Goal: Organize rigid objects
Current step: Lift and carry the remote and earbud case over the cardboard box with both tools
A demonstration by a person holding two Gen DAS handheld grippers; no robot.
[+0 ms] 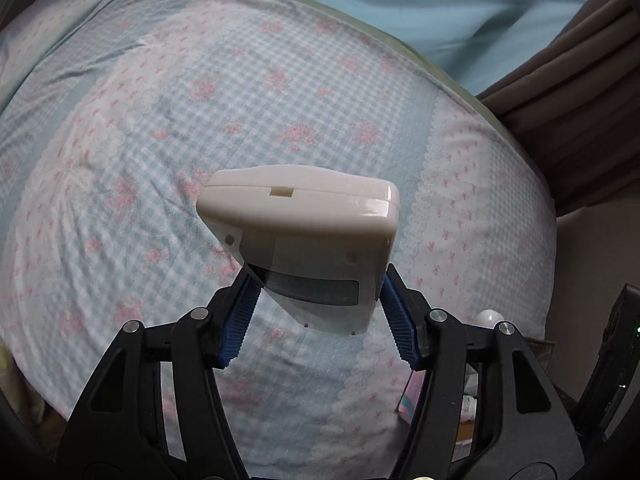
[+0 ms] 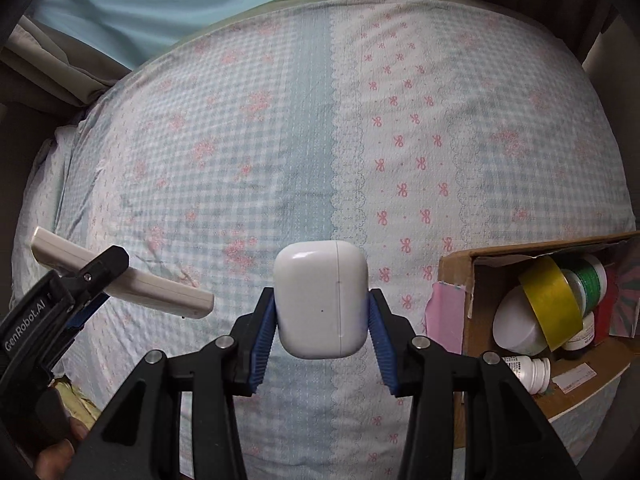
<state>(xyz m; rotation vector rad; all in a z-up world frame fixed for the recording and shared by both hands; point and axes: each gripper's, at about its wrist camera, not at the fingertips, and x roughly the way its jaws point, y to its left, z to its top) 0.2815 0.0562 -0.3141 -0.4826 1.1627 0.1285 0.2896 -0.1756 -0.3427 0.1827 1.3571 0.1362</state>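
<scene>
Plastic, both of them — hard, smooth shells that look light and will not give under the pads. The left gripper (image 1: 318, 280) is clamped on the narrow end of a cream handheld device (image 1: 304, 232), held above the bedsheet (image 1: 160, 120); most of its body juts past the fingers, so it could pivot — a hold nearer the middle would steady it. The right gripper (image 2: 322, 316) pinches a glossy white earbud case (image 2: 320, 300) across its flat sides, also above the bed. Its rounded, slick corners could squirt out if the squeeze slackens. A cardboard box (image 2: 456, 264) with yellow tape (image 2: 552, 300) and bottles (image 2: 524, 372) sits near, at the right.
</scene>
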